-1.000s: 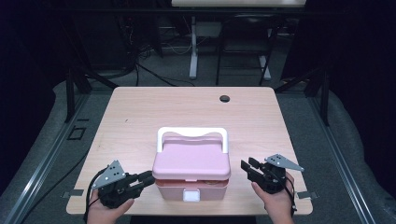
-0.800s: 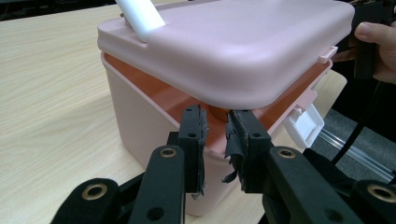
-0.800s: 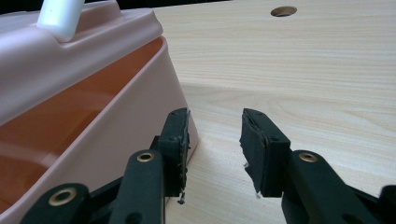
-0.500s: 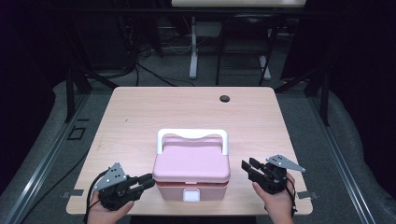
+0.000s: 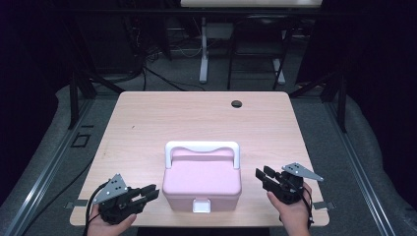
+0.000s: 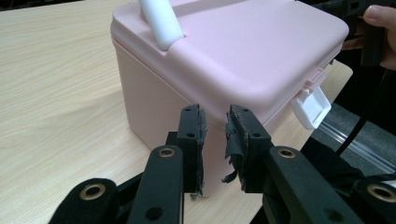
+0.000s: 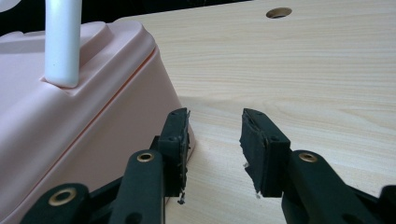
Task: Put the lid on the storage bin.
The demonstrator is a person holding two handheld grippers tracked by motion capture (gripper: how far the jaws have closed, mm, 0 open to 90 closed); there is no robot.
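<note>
My left gripper (image 5: 150, 192) and right gripper (image 5: 261, 173) flank the pink box (image 5: 202, 183), jaws parted, holding nothing.

Pink box (image 5: 202, 183) sits at near edge of surface (image 5: 196, 118). Left claw (image 5: 150, 192) and right claw (image 5: 261, 174) flank it, jaws apart, empty.

Pink plastic storage box (image 5: 202, 184) with rounded corners, upright near front edge of light wooden table (image 5: 147, 123), lid (image 6: 261, 46) shut. White carry handle (image 5: 201, 147) at rear of lid, raised; its posts rising from lid corners. White latch (image 5: 201, 205) centred on front face, tab flipped outward and sticking out below lid rim.
</note>
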